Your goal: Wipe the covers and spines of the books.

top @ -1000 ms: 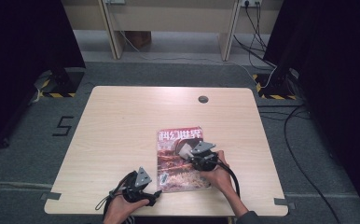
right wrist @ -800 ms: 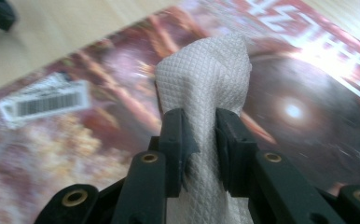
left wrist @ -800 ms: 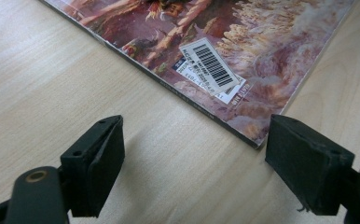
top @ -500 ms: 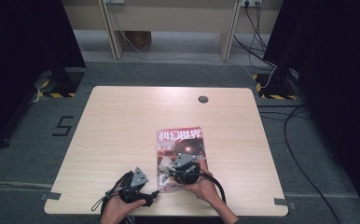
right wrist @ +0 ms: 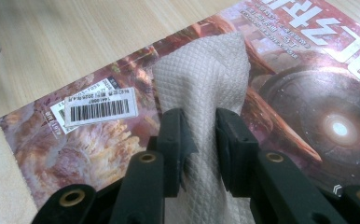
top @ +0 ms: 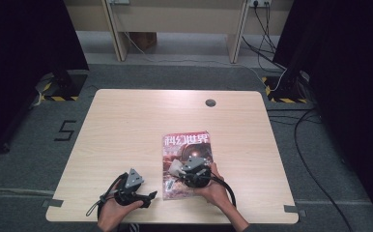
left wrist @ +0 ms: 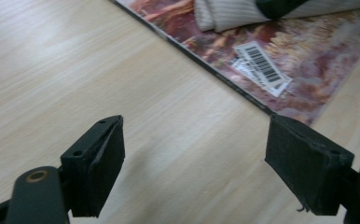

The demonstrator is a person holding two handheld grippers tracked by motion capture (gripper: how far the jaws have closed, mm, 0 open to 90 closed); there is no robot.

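A folded white quilted paper towel (right wrist: 201, 84) is clamped in the right tool (right wrist: 200, 140) and pressed on the glossy reddish magazine cover (top: 187, 162), near its near-left corner. Wiping is judged underway; the far part remains. The left tool (left wrist: 211, 154) is held wide, empty, above the pale wooden surface (top: 126, 125).

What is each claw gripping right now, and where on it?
The right claw pinches a folded white paper towel at its near end, over the magazine. The left claw is open, holding nothing.
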